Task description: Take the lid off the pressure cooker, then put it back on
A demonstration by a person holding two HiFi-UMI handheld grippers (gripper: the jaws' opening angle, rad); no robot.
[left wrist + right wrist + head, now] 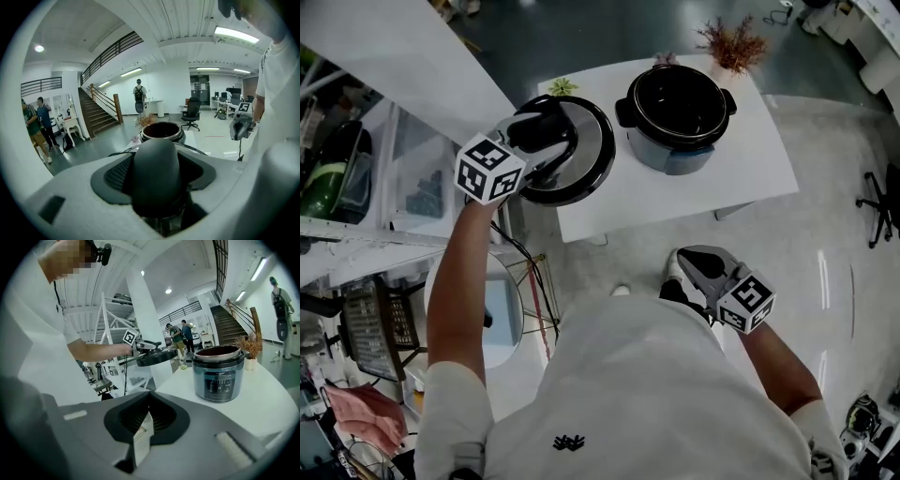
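Observation:
The open pressure cooker (pixel 677 108) stands on the white table (pixel 750 169), its black pot bare. Its round lid (pixel 572 155) hangs over the table's left corner, beside the pot and apart from it. My left gripper (pixel 546 131) is shut on the lid's black knob (pixel 157 171), which fills the space between the jaws. Beyond the knob the cooker (pixel 161 131) shows ahead. My right gripper (pixel 692 261) hangs low in front of the table, shut and empty (pixel 149 401). From there the cooker (pixel 219 373) is at the right and the lid (pixel 157 356) at the left.
A dried plant (pixel 731 42) stands at the table's far edge and a small green one (pixel 562 86) at its far left corner. White shelving (pixel 356 187) runs along the left. An office chair (pixel 881 202) is at the right. People stand by stairs (pixel 98 117) in the background.

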